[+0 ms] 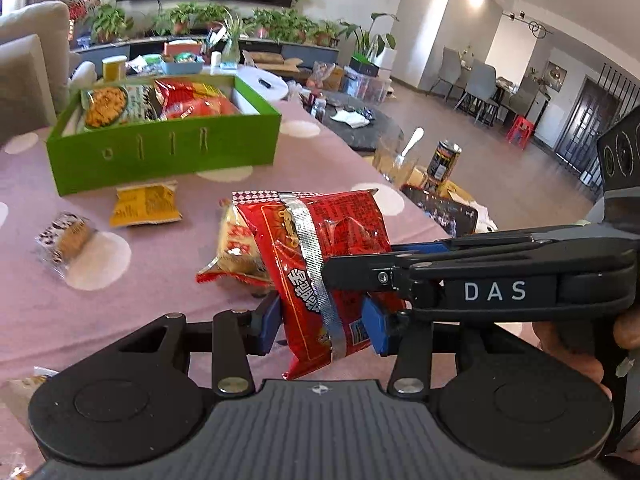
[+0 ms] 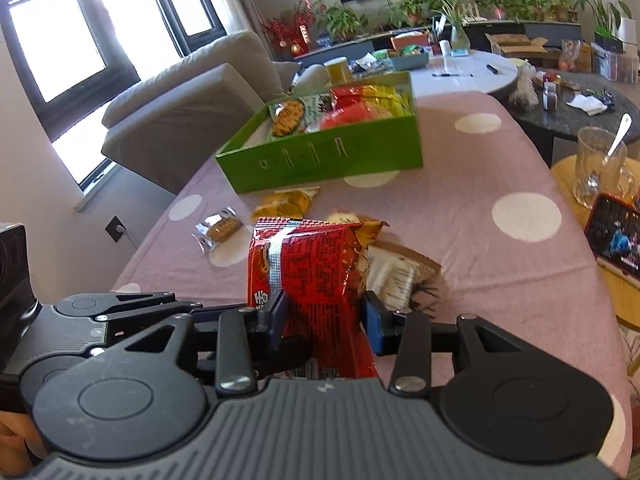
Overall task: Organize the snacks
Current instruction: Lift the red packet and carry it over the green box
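A red snack bag (image 1: 316, 256) with a silver seam hangs upright above the pink dotted table (image 1: 120, 312). My left gripper (image 1: 323, 326) has its blue pads on both sides of the bag's lower part. My right gripper (image 2: 327, 322) is shut on the same bag (image 2: 316, 280); in the left wrist view its fingers (image 1: 360, 268) reach in from the right. A green box (image 1: 160, 152) at the far side holds several snack packs. A yellow packet (image 1: 146, 205), a wrapped biscuit (image 1: 66, 240) and another red-yellow packet (image 1: 236, 256) lie on the table.
A brown paper packet (image 2: 400, 276) lies right of the held bag. A glass mug with a spoon (image 2: 600, 168) and a phone (image 2: 616, 232) sit on a wooden stool to the right. A grey sofa (image 2: 192, 108) stands left, a white round table (image 2: 460, 72) behind the box.
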Available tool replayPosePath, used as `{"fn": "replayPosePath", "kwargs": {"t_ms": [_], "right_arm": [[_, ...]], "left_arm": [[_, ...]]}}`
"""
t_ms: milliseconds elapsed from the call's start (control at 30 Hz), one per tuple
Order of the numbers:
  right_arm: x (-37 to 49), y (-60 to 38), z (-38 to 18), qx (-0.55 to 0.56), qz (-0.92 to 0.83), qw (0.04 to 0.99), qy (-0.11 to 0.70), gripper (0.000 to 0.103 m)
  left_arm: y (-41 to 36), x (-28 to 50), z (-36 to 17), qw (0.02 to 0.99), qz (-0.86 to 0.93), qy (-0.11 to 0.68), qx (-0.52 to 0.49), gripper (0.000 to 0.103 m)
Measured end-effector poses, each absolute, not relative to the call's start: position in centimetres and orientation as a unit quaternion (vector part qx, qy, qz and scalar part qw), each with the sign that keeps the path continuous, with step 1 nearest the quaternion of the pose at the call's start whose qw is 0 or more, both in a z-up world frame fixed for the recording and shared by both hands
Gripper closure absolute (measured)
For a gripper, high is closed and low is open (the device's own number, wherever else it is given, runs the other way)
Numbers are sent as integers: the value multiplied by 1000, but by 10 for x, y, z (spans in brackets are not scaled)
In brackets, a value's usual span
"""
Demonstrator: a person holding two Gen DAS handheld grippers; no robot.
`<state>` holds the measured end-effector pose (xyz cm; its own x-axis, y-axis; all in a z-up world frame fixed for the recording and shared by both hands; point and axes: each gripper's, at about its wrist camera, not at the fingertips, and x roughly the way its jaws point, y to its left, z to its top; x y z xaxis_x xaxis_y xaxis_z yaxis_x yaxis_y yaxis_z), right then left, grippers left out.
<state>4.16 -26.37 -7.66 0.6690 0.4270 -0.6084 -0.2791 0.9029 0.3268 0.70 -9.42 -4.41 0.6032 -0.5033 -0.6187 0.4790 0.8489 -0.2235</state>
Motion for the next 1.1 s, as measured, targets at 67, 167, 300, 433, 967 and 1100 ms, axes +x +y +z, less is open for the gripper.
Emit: {"fn": "replayPosePath", "kwargs": {"t_ms": [67, 167, 300, 433, 967, 1100], "right_arm": [[42, -260, -74, 102, 198, 908, 354, 62], [43, -255, -68, 98, 203, 909, 349, 62], [47, -248, -60, 97, 209, 912, 339, 62], [52, -240, -53, 96, 215, 914, 330, 62], [70, -212, -39, 95, 238, 914, 316, 62], [75, -207, -35, 93, 240, 915, 312, 62]], "left_arm": [[-92, 5, -40, 899, -270, 344, -14, 62], [-87, 5, -34, 905, -264, 332, -7, 62], [-80, 7, -25, 912, -257, 319, -11, 62], [-72, 9, -18, 919, -248, 308, -14, 62], [-44, 24, -4, 932, -218, 289, -22, 62], [-40, 29, -1, 935, -213, 283, -21, 61]]}}
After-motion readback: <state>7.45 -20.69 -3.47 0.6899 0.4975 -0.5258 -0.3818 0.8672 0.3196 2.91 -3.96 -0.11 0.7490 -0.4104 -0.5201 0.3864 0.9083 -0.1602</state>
